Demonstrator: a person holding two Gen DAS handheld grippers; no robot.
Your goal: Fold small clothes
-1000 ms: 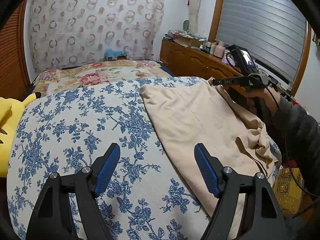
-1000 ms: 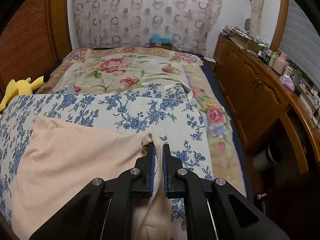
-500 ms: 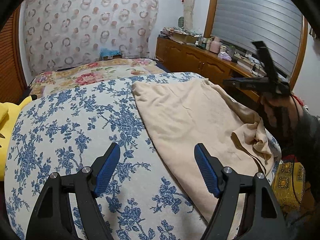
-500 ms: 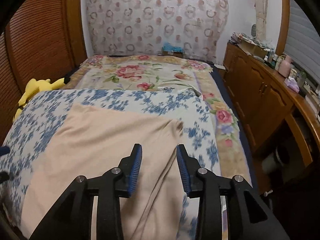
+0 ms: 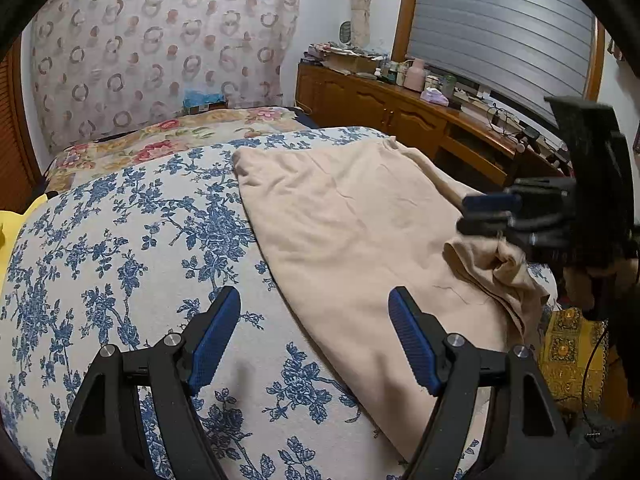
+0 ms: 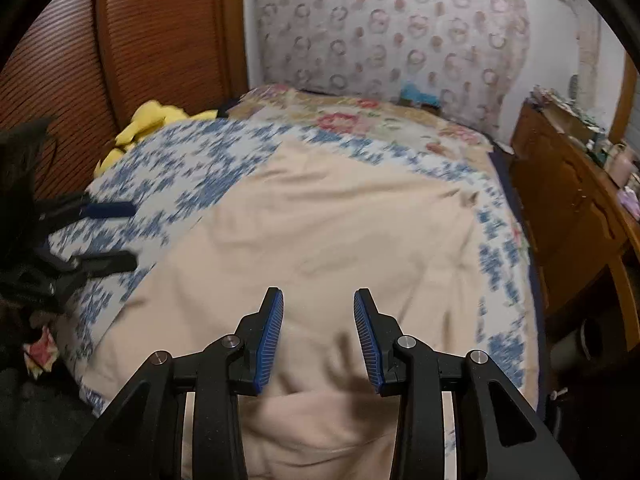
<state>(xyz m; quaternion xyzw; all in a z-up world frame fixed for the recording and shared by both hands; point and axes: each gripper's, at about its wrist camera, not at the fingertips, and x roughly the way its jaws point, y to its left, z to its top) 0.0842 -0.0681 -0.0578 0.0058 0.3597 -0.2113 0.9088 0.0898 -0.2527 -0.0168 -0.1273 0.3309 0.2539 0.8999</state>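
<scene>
A beige garment (image 5: 360, 232) lies spread on the blue-flowered bedcover (image 5: 120, 240), with a bunched fold at its right edge (image 5: 500, 272). My left gripper (image 5: 314, 320) is open and empty, hovering above the cover at the garment's left edge. My right gripper (image 6: 318, 320) is open and empty above the near part of the garment (image 6: 320, 240). It also shows in the left wrist view (image 5: 492, 214), over the bunched fold. The left gripper shows at the left of the right wrist view (image 6: 108, 236).
A yellow plush toy (image 6: 152, 120) lies by the wooden headboard (image 6: 140, 40). A wooden dresser (image 5: 400, 112) with clutter runs along the bed's right side. A pink-flowered quilt (image 5: 160, 144) covers the far end. A yellow patterned cushion (image 5: 572, 352) sits low at right.
My right gripper let go of the garment's far corner, opened, and drew back toward the near bunched edge. My left gripper stayed open and shifted only slightly.
</scene>
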